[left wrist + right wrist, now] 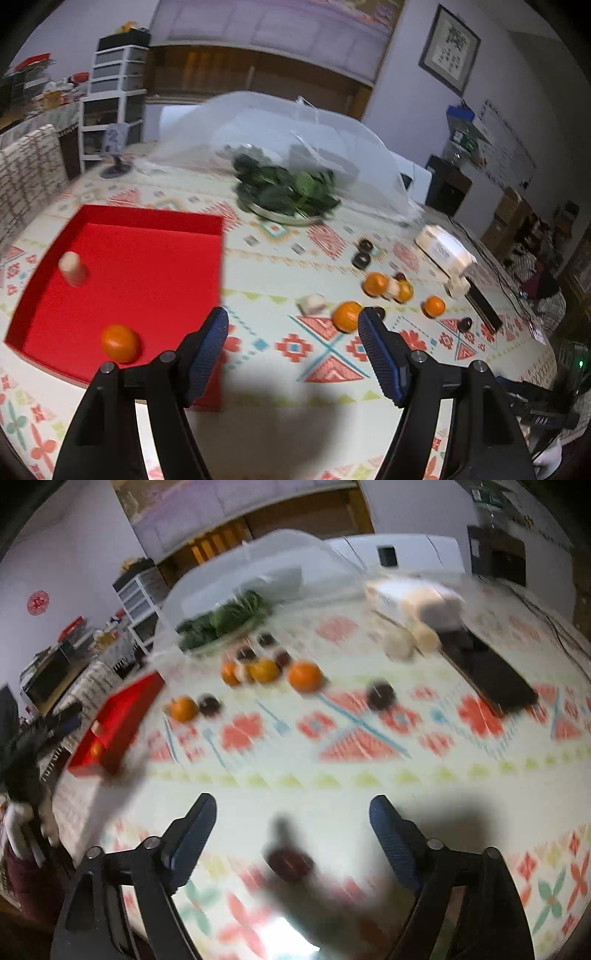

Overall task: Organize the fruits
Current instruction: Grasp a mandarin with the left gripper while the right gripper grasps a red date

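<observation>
A red tray (147, 214) lies on the patterned table and holds one orange (120, 343) and a small beige cylinder (73, 268). My left gripper (293, 328) is open and empty, just right of the tray's near corner. More oranges (346, 316) and dark round fruits (361, 259) lie to its right. In the blurred right wrist view my right gripper (293, 812) is open above the cloth, with a dark red fruit (290, 862) on the table between its jaws. Oranges (304, 676) and dark fruits (380, 695) lie beyond; the red tray (118, 716) is at left.
A plate of leafy greens (291, 194) sits under a clear mesh dome (295, 136) at the back. A white box (443, 249) and a dark flat device (491, 679) lie at the right. A white chunk (312, 303) lies near the oranges.
</observation>
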### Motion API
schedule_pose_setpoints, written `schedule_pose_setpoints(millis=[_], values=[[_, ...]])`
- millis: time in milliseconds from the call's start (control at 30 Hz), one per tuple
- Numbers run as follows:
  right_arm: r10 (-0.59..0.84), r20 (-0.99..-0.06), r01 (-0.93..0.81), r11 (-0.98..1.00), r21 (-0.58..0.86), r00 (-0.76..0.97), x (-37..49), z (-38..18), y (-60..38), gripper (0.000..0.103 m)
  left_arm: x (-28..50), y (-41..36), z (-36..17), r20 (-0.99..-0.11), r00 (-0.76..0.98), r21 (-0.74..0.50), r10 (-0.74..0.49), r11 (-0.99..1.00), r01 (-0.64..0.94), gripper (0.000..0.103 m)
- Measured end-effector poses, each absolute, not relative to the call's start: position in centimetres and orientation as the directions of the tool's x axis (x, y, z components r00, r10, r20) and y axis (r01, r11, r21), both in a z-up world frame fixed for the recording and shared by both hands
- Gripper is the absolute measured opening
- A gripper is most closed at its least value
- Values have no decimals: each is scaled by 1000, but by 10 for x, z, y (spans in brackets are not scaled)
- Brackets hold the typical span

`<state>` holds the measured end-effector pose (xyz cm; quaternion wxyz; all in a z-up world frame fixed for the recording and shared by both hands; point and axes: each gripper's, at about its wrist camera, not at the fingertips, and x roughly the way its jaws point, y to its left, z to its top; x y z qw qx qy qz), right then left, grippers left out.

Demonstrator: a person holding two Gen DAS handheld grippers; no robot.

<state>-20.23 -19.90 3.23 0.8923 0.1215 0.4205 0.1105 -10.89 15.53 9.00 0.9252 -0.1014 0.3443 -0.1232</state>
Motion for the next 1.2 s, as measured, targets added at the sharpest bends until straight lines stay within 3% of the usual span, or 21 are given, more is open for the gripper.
schedule_pose_setpoints(millis=[233, 300, 367, 433, 633, 1133, 1200], values=[[258, -754, -196, 965, 173, 604, -211, 17, -169, 67, -110, 127, 87, -630, 717, -222, -299, 954, 203, 72], [248, -759, -216, 966, 143, 602, -213, 15, -166, 56, -107, 119, 85, -637, 705, -211, -311, 950, 229, 72], [261, -760, -227, 962, 153, 596, -212, 15, -167, 35, -103, 111, 82, -643, 693, -201, -326, 945, 259, 72], [268, -760, -235, 960, 156, 592, -212, 15, -169, 28, -99, 103, 78, -655, 679, -180, -331, 941, 286, 72], [308, -747, -239, 950, 203, 590, -206, 17, -170, 20, -71, 72, 59, -717, 616, -92, -326, 921, 380, 72], [363, -723, -224, 932, 286, 588, -175, 23, -179, 20, -24, 12, 23, -818, 503, 122, -279, 770, 626, 72], [389, -712, -213, 920, 329, 584, -176, 22, -189, 20, -25, 9, 16, -832, 485, 136, -269, 749, 648, 68]])
